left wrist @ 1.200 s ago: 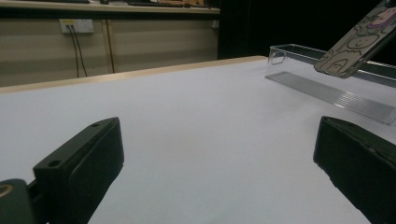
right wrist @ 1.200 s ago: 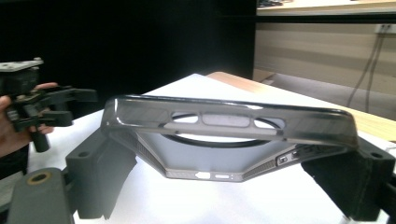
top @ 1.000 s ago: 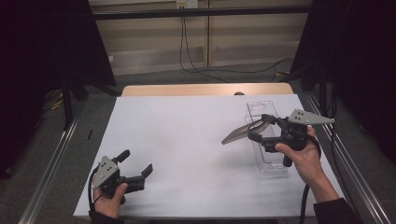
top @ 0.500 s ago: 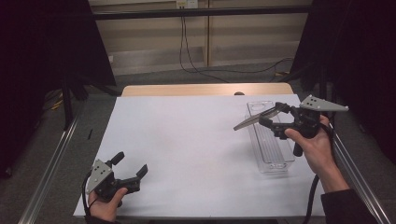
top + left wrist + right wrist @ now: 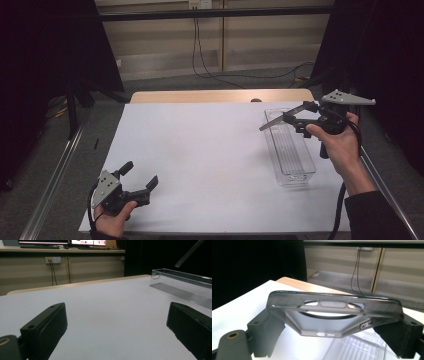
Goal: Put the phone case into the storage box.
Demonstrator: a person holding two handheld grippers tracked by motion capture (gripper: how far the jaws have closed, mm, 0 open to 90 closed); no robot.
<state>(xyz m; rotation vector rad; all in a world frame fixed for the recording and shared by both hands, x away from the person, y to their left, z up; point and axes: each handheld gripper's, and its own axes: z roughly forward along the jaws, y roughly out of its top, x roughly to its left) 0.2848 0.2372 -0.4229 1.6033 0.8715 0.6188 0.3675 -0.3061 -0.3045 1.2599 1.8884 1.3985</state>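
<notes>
Left gripper (image 5: 138,186): low at the near-left corner of the white table sheet (image 5: 200,150), jaws spread wide with nothing between them; the left gripper view looks across bare sheet between the two black jaws.
Phone case (image 5: 282,116): translucent smoky grey, lifted clear of the table at the far right, tilted so its free end dips toward the left; it hangs above the far end of the tray.
Clear tray (image 5: 300,172): long ribbed plastic box lying on the right side of the sheet, seemingly empty.
Right gripper (image 5: 300,118): held high, jaws clamped on the phone case across its width, as its own view shows.
Risk: the case is pinched at one end only; a quick swing could let it pivot or slip free.
Risk, tray: light and unheld; a lowered case edge catching its wall may shove or tip it.
</notes>
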